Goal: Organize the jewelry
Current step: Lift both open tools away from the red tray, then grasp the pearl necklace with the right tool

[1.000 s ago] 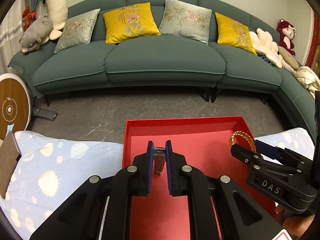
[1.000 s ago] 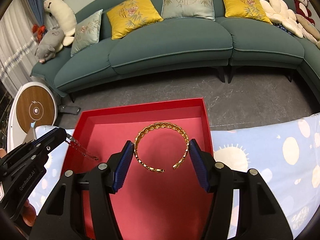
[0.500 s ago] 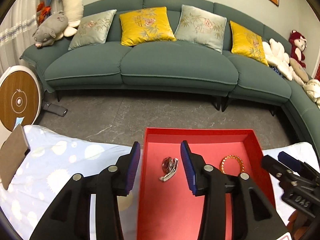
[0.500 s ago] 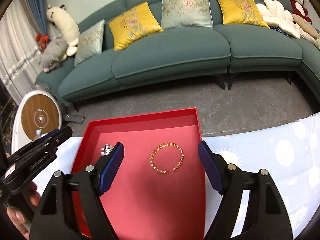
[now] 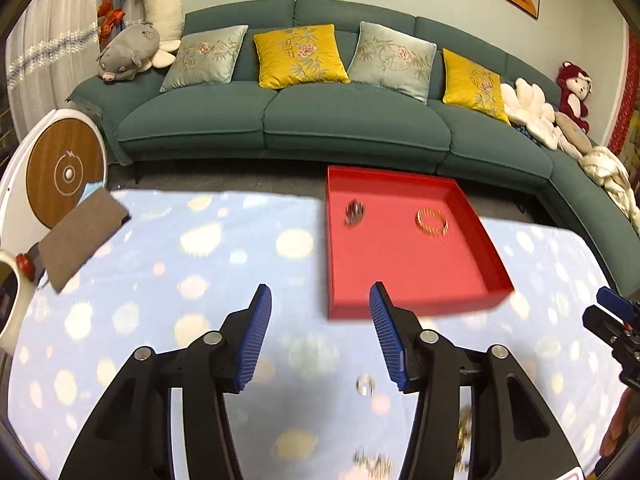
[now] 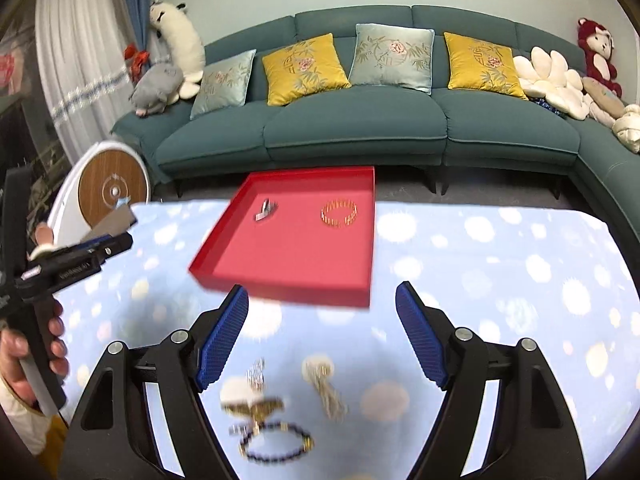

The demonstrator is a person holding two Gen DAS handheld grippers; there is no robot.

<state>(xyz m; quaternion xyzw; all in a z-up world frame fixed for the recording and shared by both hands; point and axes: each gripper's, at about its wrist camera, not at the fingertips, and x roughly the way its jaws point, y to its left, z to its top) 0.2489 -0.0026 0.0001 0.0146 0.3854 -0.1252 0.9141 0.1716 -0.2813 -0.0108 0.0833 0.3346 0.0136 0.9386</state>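
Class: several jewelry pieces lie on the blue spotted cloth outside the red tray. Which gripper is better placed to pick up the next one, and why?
Probably the right gripper. It is open, and the dark beaded bracelet and gold chain lie between its fingers. The left gripper, also open, has only a small silver ring nearby.

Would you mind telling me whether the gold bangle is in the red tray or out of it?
In: the gold bangle lies on the red tray floor.

Matt red tray, smooth inside; shiny gold metal bangle and silvery metal piece ahead of right gripper. Ribbed blue pads on matt black plastic. Printed cloth beneath.
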